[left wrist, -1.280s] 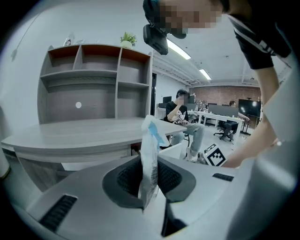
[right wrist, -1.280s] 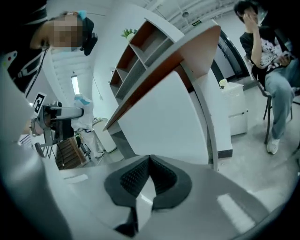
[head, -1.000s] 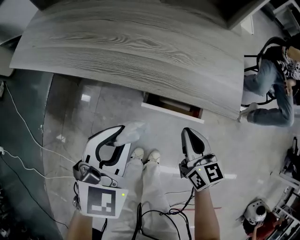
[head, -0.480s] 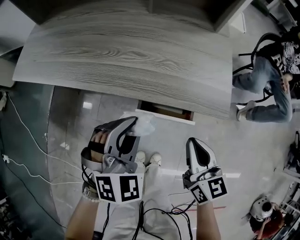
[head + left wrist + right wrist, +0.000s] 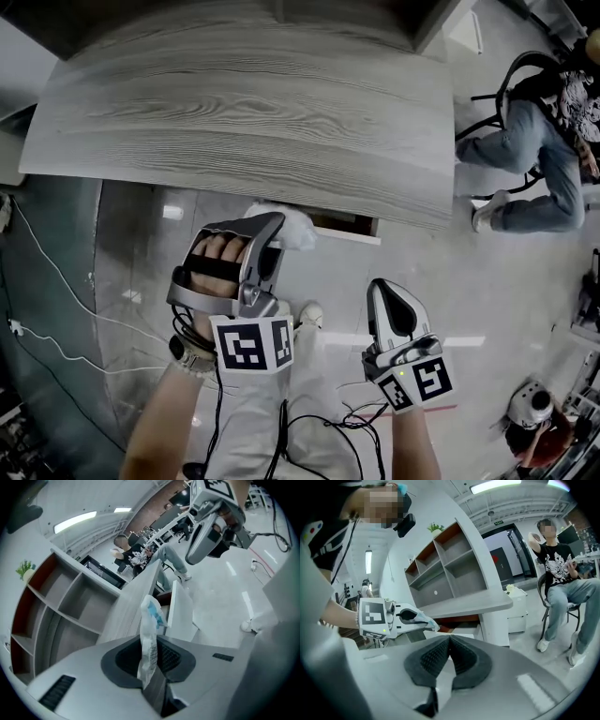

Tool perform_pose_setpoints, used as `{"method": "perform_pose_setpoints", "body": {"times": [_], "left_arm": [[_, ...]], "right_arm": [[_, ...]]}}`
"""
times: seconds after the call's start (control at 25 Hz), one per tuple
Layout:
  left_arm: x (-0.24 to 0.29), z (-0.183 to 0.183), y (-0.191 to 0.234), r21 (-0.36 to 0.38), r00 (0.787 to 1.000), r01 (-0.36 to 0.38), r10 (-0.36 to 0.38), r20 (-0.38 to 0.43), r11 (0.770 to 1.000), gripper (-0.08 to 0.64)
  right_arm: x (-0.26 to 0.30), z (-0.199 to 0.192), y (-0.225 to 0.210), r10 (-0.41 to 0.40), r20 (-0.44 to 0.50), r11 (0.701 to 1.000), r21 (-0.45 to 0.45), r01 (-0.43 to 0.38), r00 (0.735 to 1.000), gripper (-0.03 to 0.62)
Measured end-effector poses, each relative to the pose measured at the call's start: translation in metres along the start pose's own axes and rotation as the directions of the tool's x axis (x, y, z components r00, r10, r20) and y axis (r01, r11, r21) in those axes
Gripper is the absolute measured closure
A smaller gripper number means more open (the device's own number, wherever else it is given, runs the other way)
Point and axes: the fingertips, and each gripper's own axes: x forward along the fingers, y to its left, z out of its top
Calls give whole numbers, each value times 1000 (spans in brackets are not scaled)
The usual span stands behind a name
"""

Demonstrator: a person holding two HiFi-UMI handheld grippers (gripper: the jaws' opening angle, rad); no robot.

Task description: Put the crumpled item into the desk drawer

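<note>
Wrapper (image 5: pixel 149 637), crumpled and pale, is what we pinch between the jaws of our left gripper (image 5: pixel 274 223), right by the open drawer (image 5: pixel 349 226). Our right gripper (image 5: pixel 448 656) hangs farther back from that drawer, jaws closed on nothing.

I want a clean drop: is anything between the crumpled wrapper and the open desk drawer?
Nothing visible. The left gripper holds the wrapper just short of the open drawer; only the desk top overhangs it.
</note>
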Motion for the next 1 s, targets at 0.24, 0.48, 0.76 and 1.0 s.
{"method": "perform_pose_setpoints", "body": {"times": [0.24, 0.48, 0.76, 1.0], "left_arm": [[10, 5, -8, 151, 999, 30, -26, -24, 988, 502], [21, 4, -16, 194, 993, 111, -101, -59, 975, 496], [18, 4, -20, 154, 986, 167, -161, -52, 974, 458], [8, 3, -20, 114, 982, 183, -177, -60, 976, 389]], "right_arm": [[-6, -3, 6, -1, -6, 1000, 9, 1, 1000, 583], [-7, -5, 7, -2, -8, 1000, 23, 2, 1000, 583], [-7, -3, 9, 4, -2, 1000, 28, -4, 1000, 583], [-12, 4, 14, 5, 6, 1000, 24, -5, 1000, 583]]}}
